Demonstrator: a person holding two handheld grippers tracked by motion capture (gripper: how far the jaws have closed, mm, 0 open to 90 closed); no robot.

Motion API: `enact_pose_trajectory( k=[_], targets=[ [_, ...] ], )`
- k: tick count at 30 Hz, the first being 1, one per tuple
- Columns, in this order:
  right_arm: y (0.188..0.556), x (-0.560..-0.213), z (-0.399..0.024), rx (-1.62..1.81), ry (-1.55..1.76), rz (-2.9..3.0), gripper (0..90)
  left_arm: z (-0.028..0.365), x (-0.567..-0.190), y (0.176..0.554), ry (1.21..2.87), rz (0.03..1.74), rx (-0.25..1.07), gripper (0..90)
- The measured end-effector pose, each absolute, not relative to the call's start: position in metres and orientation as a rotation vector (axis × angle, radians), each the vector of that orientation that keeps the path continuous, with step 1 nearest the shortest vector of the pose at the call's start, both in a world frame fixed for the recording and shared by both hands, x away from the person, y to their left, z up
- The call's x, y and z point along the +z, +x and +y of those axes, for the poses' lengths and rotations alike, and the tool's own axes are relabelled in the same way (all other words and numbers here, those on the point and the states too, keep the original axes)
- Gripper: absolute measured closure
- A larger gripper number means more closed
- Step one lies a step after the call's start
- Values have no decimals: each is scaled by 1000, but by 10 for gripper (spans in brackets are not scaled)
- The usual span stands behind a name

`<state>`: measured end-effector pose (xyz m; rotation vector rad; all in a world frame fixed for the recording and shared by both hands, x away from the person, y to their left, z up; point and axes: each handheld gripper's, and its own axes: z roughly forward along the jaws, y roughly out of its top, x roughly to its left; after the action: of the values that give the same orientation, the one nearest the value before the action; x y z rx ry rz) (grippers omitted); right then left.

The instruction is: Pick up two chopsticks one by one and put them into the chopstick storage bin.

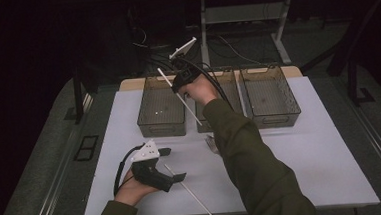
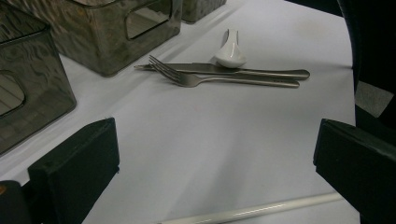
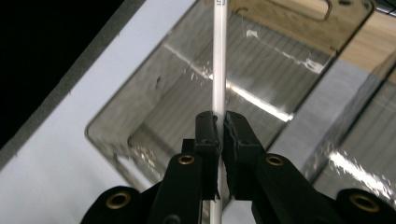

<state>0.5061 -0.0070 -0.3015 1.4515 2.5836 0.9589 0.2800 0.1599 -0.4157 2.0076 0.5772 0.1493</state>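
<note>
Between the right tongs (image 3: 220,122), pinched, a white chopstick (image 3: 219,60) runs up past the frame edge; spread left tongs (image 2: 210,158) cut off another chopstick (image 2: 261,209).

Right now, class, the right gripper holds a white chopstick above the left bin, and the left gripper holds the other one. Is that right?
Not quite. The left gripper is open and holds nothing, as the left gripper view shows; the other chopstick lies on the table. The right gripper does hold a chopstick above the left bin.
</note>
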Motion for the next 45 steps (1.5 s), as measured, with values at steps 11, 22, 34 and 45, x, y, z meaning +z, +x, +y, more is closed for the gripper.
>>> enact_pose_trajectory(
  k=[11, 22, 34, 45],
  targets=[
    [534, -314, 14, 967, 1521, 2537, 841, 160, -416, 280, 2003, 575, 147, 0],
    [551, -320, 32, 985, 1549, 2497, 841, 162, -415, 281, 1993, 579, 141, 0],
    [558, -348, 47, 900, 1547, 2530, 839, 162, -416, 282, 1986, 577, 131, 0],
    [553, -367, 52, 810, 1533, 2595, 785, 163, -416, 282, 1989, 575, 132, 0]
  ],
)
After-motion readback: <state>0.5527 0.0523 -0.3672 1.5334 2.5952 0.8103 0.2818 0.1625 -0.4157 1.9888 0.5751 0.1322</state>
